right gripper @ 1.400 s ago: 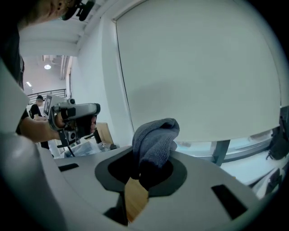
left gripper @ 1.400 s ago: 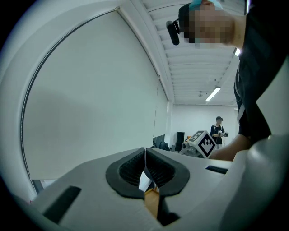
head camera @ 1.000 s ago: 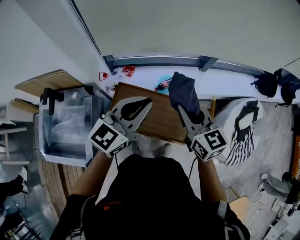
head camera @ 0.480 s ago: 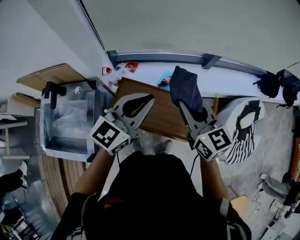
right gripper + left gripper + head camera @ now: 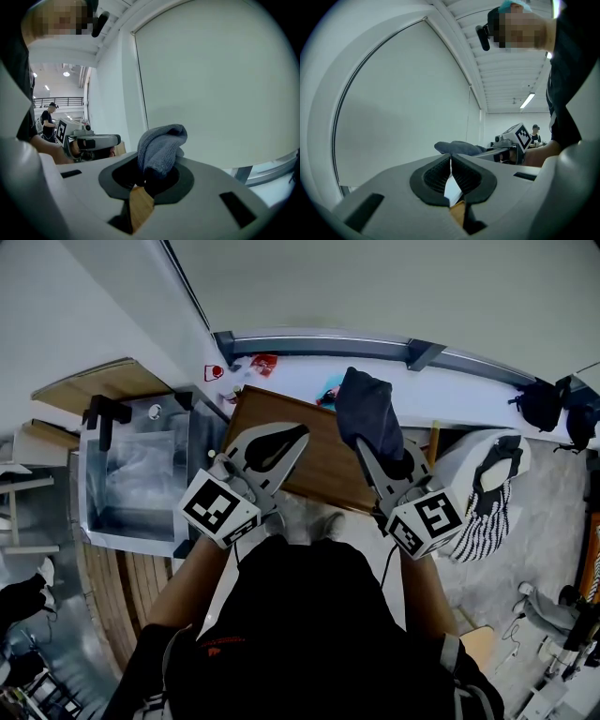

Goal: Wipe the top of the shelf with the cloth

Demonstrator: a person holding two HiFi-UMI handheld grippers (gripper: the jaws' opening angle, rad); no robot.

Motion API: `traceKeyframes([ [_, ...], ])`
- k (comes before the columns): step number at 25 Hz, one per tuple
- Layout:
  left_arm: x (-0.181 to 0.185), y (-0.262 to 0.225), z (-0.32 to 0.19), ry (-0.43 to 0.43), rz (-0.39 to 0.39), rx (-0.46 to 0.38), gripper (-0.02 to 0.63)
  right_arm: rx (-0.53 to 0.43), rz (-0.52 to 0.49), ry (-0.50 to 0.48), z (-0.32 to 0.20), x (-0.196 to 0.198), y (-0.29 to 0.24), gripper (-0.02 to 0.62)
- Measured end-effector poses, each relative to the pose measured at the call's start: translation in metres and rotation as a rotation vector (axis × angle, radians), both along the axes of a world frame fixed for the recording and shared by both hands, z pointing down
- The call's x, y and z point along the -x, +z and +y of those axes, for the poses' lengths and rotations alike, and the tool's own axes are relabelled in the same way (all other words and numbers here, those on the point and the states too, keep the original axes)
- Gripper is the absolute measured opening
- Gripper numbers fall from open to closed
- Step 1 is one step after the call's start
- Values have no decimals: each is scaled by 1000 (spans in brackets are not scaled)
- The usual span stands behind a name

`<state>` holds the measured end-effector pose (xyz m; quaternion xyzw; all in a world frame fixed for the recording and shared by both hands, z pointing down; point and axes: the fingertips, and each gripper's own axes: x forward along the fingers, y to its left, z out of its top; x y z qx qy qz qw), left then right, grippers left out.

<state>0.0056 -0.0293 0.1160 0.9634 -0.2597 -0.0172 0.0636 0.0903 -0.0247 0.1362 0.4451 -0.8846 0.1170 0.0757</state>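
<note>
At 9 o'clock in the head view sits a see-through box (image 5: pixel 141 479). Just to its right is the left gripper (image 5: pixel 300 433). Its two fingers are pressed together and there is nothing between them. It hangs over the 9 o'clock side of the brown shelf top (image 5: pixel 319 474). I think it could bump the box or get in the way of the wiping if it swings about, so it may be best kept off to the side.

Past the shelf top at 12 o'clock is a white ledge (image 5: pixel 291 381) with a few small things on it. A long push of the cloth that way could knock them over.

Next comes the right gripper (image 5: pixel 373 460), at about 2 o'clock on the shelf top. Its fingers are squeezed tight on the dark blue cloth (image 5: pixel 367 413). Only the near end of the cloth is pinched. The rest sticks out past the fingertips toward 12 o'clock in a thick bunch, over the far right corner of the shelf top. I cannot tell if it is touching the wood yet.

Because the cloth is bunched up, I think it may only rub a thin strip. If the gripper tips down too far, the hard fingers could scrape the wood. A weak pinch could also let the cloth slip out.

At 3 o'clock, well apart, lies a striped bag (image 5: pixel 483 512).
</note>
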Motion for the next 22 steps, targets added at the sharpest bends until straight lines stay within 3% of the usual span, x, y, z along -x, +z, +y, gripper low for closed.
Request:
traceKeyframes([
  [22, 3, 0, 6, 11, -13, -3, 26, 2, 14, 0, 8, 5, 3, 67],
])
